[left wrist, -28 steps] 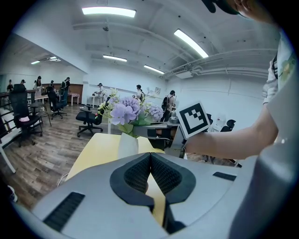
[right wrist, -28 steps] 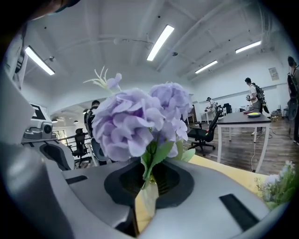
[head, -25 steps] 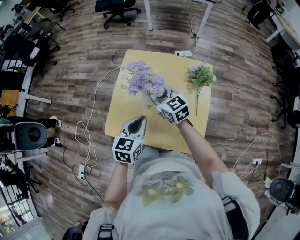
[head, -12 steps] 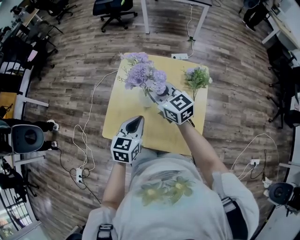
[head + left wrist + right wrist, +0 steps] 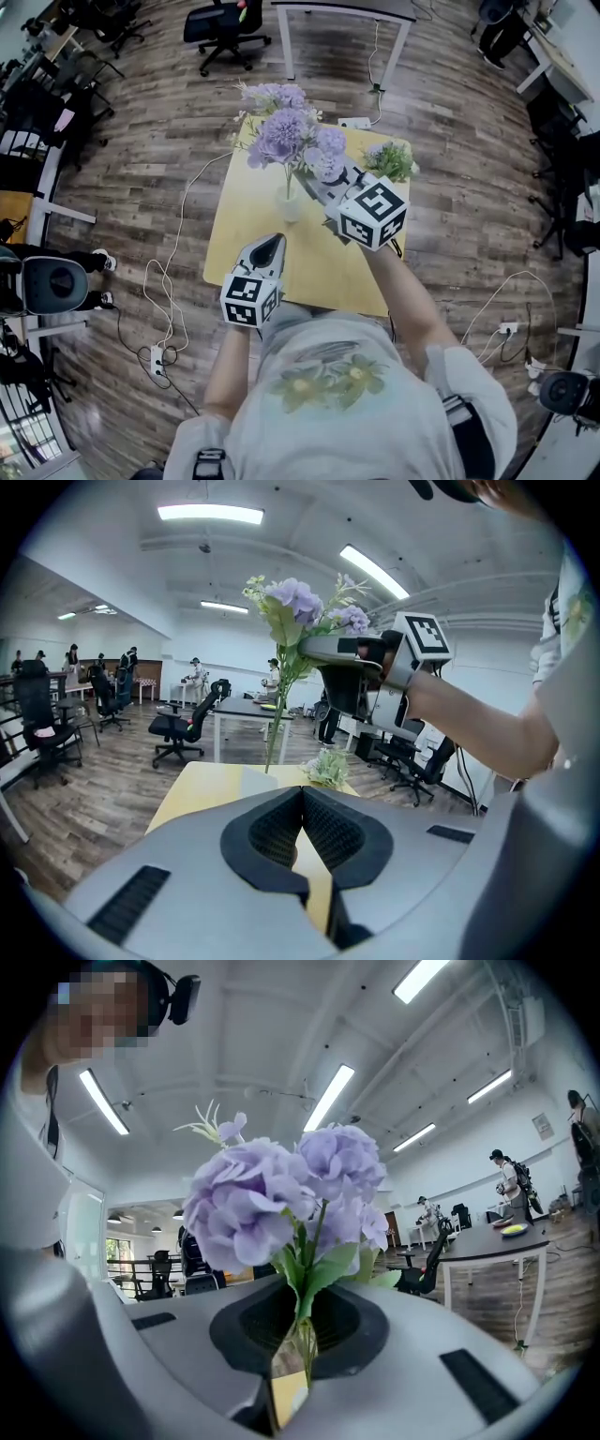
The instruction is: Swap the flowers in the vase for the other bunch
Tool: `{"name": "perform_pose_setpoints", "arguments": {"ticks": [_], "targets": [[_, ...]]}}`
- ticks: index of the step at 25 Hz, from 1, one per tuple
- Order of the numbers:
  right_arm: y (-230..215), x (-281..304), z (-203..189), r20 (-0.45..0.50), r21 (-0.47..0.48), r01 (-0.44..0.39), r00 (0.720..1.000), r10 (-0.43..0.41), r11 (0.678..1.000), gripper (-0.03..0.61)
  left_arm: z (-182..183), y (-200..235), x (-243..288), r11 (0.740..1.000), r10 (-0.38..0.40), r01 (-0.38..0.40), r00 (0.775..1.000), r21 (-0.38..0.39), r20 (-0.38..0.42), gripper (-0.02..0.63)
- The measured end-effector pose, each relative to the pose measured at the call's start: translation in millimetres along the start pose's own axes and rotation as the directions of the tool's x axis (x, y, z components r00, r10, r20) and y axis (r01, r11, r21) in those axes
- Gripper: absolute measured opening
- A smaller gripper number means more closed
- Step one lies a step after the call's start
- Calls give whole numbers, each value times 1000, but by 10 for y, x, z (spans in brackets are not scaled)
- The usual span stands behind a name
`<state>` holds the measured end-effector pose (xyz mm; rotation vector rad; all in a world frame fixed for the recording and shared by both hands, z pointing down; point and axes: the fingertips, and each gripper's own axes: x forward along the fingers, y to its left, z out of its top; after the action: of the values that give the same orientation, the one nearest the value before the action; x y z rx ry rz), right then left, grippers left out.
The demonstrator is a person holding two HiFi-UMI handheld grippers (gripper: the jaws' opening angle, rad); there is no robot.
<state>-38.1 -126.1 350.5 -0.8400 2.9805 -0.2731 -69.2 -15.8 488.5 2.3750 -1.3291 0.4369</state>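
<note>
Right gripper (image 5: 300, 1335) clenches the stems of the purple bunch (image 5: 291, 141) above the vase (image 5: 291, 206), stem tips seemingly inside its neck; a slanted pull could topple the vase, which the left gripper (image 5: 302, 827), shut and empty, leaves unsteadied.

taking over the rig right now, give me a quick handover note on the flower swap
Right gripper: shut on the stems of the purple artificial flower bunch, held high over the small clear vase. The stem ends look to be at the vase's mouth; I cannot tell if they are clear of it.
Left gripper: shut, empty, hovering over the near edge of the yellow wooden table.
The green and white bunch lies at the table's far right corner.
Done: purple bunch gripped and raised.
Left: pull it free, lay it down, put the green and white bunch in the vase.
</note>
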Motion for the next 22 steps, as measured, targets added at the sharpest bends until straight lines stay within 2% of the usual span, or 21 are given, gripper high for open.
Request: {"name": "perform_pose_setpoints", "arguments": {"ticks": [7,13,17,22], "targets": [[-45,-178,357,75,-18,24,997,-23,1000,54,57,-21,56,1000,-11,11,1000,12,9,18],[-184,-317,512,73,-37,68,995,-65,997,54,63,-2,140,1000,-25,25,1000,9,4,18],[-363,-385,384,36,-27,103,994,-102,994,55,60,-10,208,999,-39,39,999,6,-4,18],[-493,-426,2,-56,11,145,988,-144,989,55,4,37,214,999,-51,51,999,5,-11,18]]}}
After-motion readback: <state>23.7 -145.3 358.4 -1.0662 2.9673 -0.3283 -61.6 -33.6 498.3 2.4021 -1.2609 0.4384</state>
